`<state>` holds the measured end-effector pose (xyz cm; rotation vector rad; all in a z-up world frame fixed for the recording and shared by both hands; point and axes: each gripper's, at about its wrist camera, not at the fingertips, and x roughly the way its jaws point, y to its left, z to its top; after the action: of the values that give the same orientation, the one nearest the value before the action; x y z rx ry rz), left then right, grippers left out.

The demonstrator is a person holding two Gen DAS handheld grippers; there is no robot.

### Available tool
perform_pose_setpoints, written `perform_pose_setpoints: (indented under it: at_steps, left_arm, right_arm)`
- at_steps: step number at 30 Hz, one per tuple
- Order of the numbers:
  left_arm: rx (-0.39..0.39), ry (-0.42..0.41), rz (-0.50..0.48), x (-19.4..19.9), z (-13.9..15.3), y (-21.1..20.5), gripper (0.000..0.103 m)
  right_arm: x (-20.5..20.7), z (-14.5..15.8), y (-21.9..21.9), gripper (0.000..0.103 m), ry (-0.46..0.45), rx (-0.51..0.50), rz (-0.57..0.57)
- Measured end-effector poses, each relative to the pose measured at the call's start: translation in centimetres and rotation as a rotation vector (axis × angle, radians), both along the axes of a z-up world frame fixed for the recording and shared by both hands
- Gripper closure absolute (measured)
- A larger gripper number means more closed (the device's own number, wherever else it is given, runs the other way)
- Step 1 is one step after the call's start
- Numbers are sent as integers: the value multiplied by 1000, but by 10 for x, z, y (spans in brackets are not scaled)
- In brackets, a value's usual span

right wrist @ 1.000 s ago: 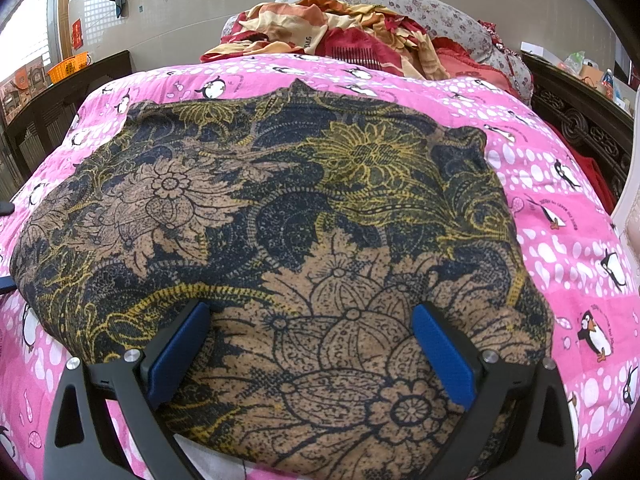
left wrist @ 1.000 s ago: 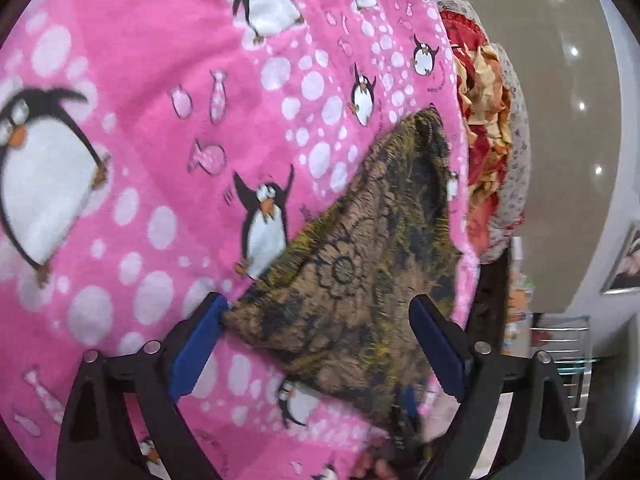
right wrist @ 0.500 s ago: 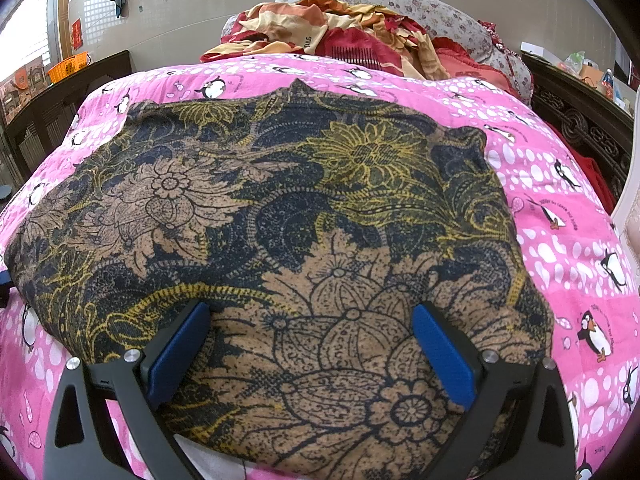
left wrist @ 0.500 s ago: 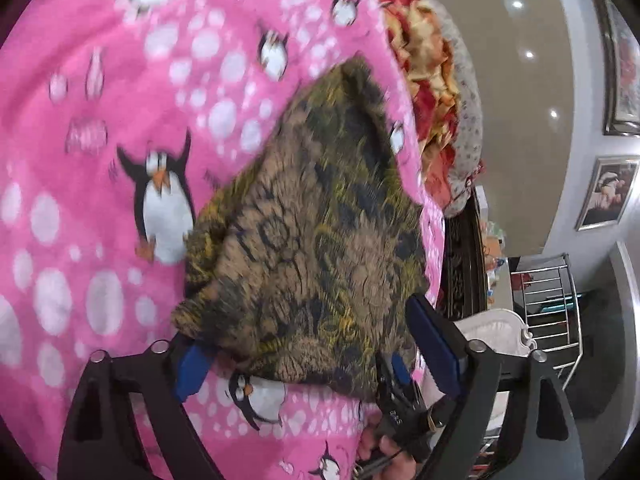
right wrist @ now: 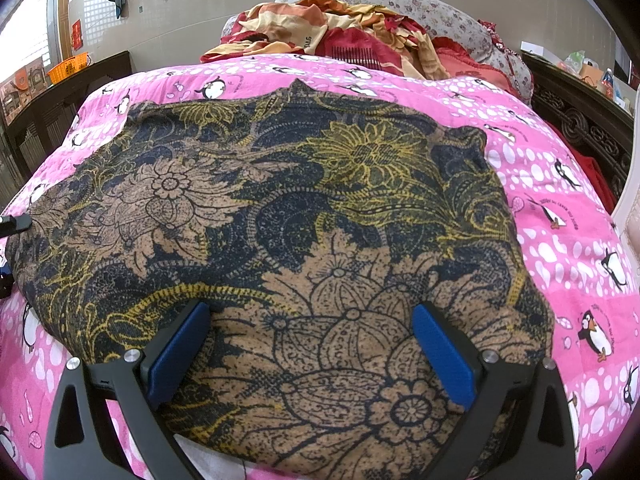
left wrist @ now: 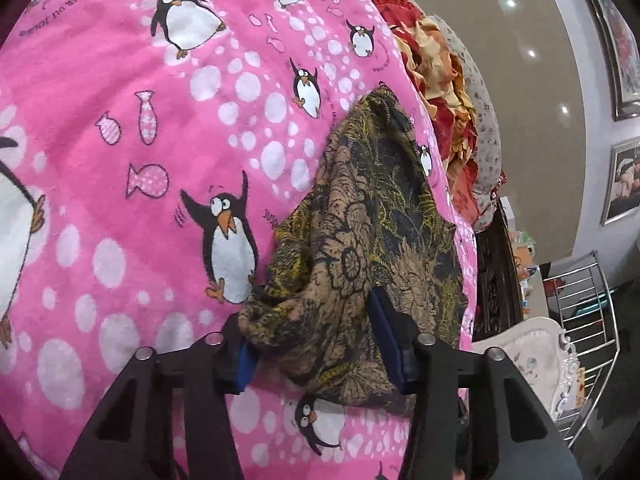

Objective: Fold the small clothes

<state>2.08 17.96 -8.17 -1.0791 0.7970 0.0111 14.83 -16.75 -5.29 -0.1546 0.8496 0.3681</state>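
Home bedroom. Bed w/ pink penguin blanket (right wrist: 560,208), floral pillow (right wrist: 400,4), carved dark headboard (right wrist: 580,120). Framed pics (left wrist: 622,32) on wall.

1 brown floral garment (right wrist: 304,240) lies ahead of the right gripper (right wrist: 312,354); 1 pink penguin blanket (left wrist: 120,160) lies under it; 1 heap of red-and-cream bedding (right wrist: 340,36) sits beyond; 2 framed pictures (left wrist: 618,32) hang right of the left gripper (left wrist: 316,354).

Both grippers were matte black frames with triangular cut-outs and silver round screw heads at the joints. The left gripper (left wrist: 316,340) and right gripper (right wrist: 312,344) each carried blue padded fingers (right wrist: 444,356).
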Motion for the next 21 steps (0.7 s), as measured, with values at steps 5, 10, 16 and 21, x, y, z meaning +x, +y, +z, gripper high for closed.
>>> perform_pose_setpoints:
  at_steps: [5, 10, 16, 21]
  left_arm:
    - [1, -31, 1, -1, -2, 1, 74]
    - [19, -57, 1, -3, -2, -1, 74]
    - [36, -84, 3, -6, -2, -2, 74]
    - [35, -105, 0, -8, -3, -2, 74]
  right_arm:
    - [0, 0, 0, 0, 0, -1, 0]
    - [0, 0, 0, 0, 0, 0, 0]
    - [0, 0, 0, 0, 0, -1, 0]
    - [0, 0, 0, 0, 0, -1, 0]
